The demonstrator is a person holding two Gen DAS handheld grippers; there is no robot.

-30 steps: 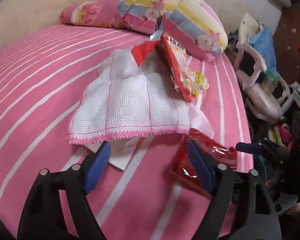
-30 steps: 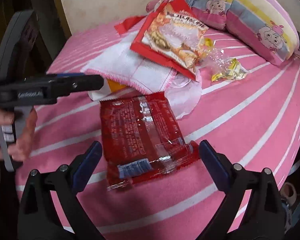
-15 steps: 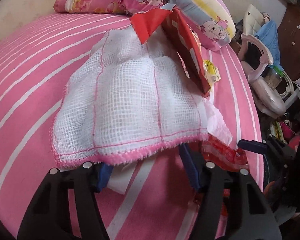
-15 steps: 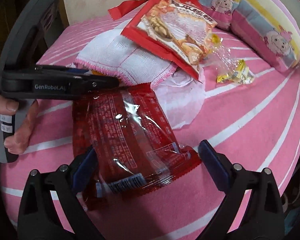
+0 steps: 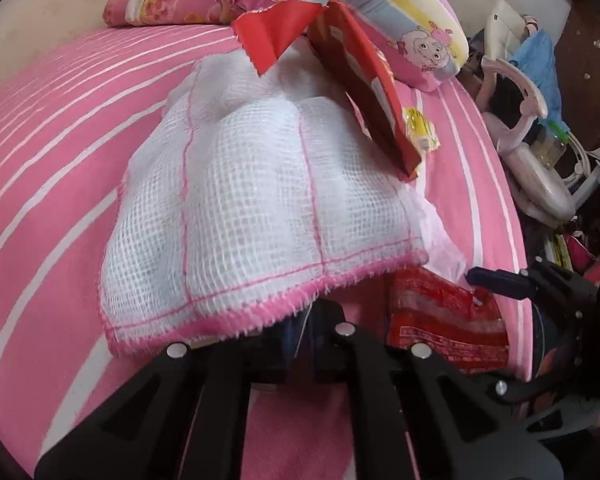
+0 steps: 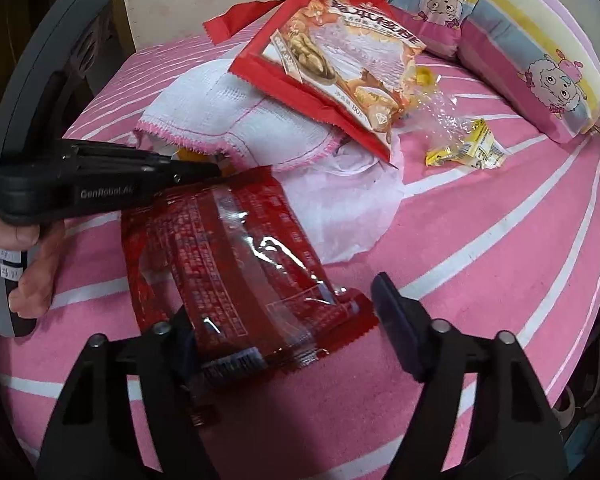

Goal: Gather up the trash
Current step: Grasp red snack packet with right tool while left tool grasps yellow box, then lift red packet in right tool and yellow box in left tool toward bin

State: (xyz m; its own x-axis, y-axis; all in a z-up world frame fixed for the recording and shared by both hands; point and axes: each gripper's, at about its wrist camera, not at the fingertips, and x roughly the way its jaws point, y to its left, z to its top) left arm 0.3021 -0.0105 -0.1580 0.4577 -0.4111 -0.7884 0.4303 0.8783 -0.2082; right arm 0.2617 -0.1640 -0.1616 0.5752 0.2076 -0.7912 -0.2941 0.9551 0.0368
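Left gripper (image 5: 300, 332) has its fingers drawn together under the pink-fringed hem of the white mesh cloth (image 5: 260, 208); what it pinches is hidden, cannot tell. Right gripper (image 6: 288, 332) is spread wide, its left finger tucked under the dark red wrapper (image 6: 228, 264), its right finger clear of it. Wrapper lies near the bed's (image 6: 500, 240) front edge, just beside the cloth. Big red snack bag (image 6: 340, 68) rests on the cloth, yellow candy wrapper (image 6: 472, 148) beside it, cartoon pillow (image 6: 540, 60) at the far edge.

Even, soft daylight; my views bow hard at black fisheye corners. Glare streaks on red wrapper (image 6: 236, 264). Near cloth (image 5: 260, 220) slightly soft.
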